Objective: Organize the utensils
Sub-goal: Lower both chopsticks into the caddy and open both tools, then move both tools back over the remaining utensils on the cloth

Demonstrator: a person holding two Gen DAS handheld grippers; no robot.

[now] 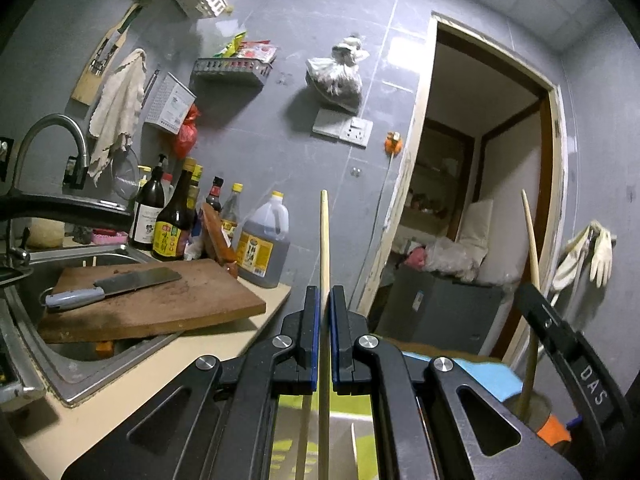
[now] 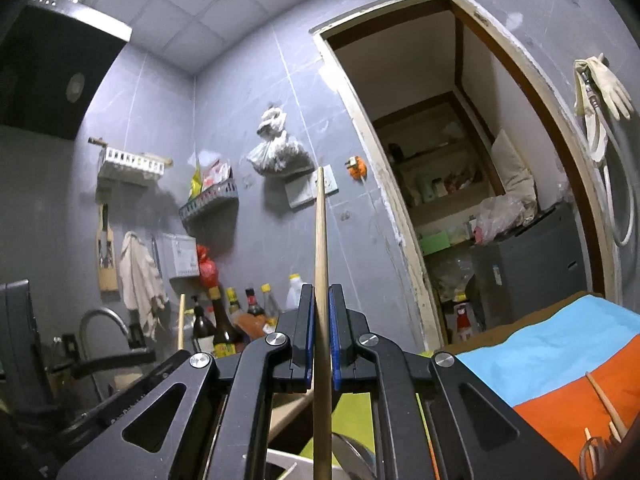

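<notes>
Each gripper is clamped on a single wooden chopstick, held upright. The left gripper [image 1: 324,292] pinches its pale chopstick [image 1: 324,240] between nearly closed blue-edged jaws; the right gripper [image 2: 321,292] grips a slightly darker, tapered chopstick [image 2: 319,240] the same way. Judging by this, the sorting is midway: more loose sticks [image 2: 604,404] lie on the orange and blue cloth [image 2: 560,360] at lower right, still to be gathered. A worn cutting board [image 1: 160,300] carrying a steel cleaver [image 1: 120,286] sits across the sink [image 1: 60,360], untouched.
</notes>
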